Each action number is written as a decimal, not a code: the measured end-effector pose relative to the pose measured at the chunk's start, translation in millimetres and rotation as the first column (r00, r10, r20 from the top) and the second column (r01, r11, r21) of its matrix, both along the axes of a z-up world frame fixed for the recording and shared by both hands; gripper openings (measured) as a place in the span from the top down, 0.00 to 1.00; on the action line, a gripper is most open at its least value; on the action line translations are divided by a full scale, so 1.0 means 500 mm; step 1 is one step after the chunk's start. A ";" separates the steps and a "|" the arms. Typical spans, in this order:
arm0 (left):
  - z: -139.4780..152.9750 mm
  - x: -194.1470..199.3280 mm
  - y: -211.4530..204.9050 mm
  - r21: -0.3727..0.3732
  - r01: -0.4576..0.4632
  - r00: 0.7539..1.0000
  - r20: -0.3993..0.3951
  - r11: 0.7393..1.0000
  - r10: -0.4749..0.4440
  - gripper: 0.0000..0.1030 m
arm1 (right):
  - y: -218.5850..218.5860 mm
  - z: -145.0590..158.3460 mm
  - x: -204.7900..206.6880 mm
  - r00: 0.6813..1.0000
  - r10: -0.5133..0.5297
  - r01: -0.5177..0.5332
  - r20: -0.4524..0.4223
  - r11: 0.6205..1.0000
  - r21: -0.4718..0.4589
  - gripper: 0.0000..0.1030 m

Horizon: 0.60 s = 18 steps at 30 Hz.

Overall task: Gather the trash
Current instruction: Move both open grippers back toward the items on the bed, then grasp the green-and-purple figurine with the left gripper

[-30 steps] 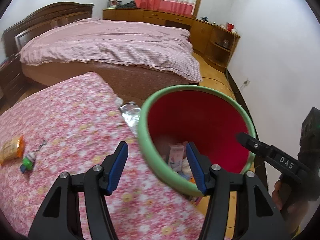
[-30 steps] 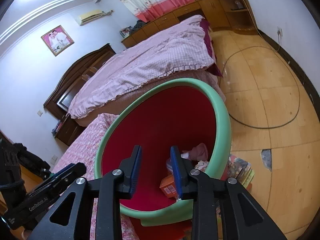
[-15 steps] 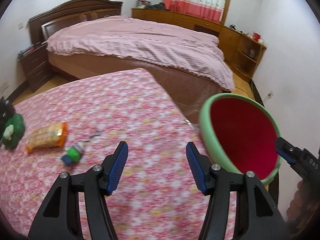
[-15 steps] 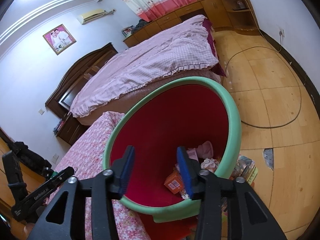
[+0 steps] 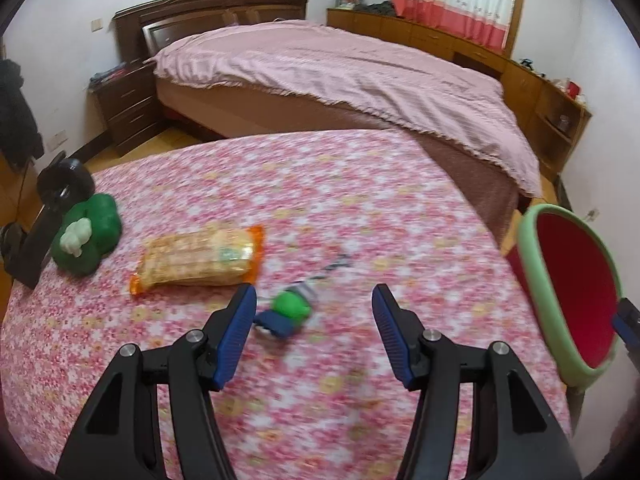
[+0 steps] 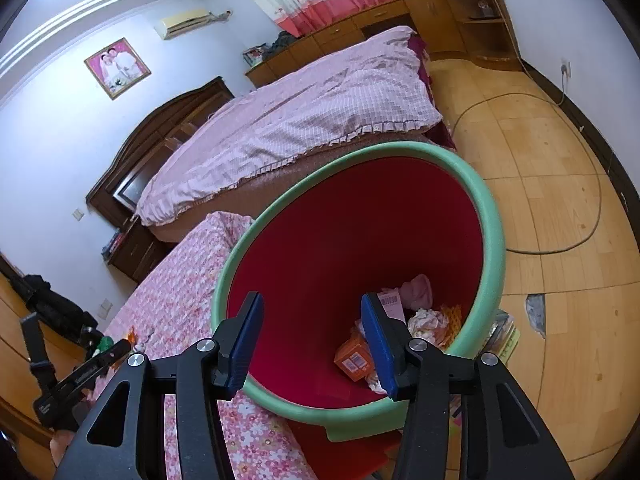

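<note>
On the floral desk (image 5: 360, 208), a crinkled orange snack packet (image 5: 200, 258) lies at ten o'clock of the released left tool (image 5: 314, 312); a small green-and-blue scrap (image 5: 290, 308) sits between its fingers. The released right tool (image 6: 312, 332) hovers over the green-rimmed red bin (image 6: 490, 216) holding litter.

Left wrist view looks down, close over floral tabletop (image 5: 360, 208) toward bed (image 5: 340, 68). Right wrist view peers close into red bin (image 6: 340, 220). Both share bin, tabletop, bed.
</note>
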<state>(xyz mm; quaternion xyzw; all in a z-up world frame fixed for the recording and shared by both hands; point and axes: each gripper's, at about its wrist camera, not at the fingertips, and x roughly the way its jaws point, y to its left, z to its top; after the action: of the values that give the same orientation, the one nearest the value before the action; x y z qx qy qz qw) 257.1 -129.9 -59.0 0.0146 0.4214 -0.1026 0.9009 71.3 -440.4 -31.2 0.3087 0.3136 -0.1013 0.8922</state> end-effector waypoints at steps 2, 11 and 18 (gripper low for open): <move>-0.011 0.009 0.010 0.009 -0.011 1.000 -0.009 1.000 0.011 0.42 | 0.004 -0.001 0.002 1.000 0.002 -0.002 -0.005 1.000 -0.003 0.49; -0.058 0.036 0.032 0.004 -0.039 0.997 -0.064 0.999 0.039 0.42 | 0.010 -0.006 0.012 1.000 0.003 -0.003 -0.022 1.000 -0.007 0.49; -0.050 0.020 0.024 0.002 -0.008 0.999 -0.033 1.000 0.008 0.67 | 0.018 0.002 0.012 1.000 0.005 -0.005 -0.019 1.000 -0.012 0.49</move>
<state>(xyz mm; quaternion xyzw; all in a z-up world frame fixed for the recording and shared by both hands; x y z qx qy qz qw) 267.1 -117.8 -83.9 0.0120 0.4364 -0.0988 0.8942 77.2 -431.4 -30.2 0.3018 0.3222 -0.1037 0.8913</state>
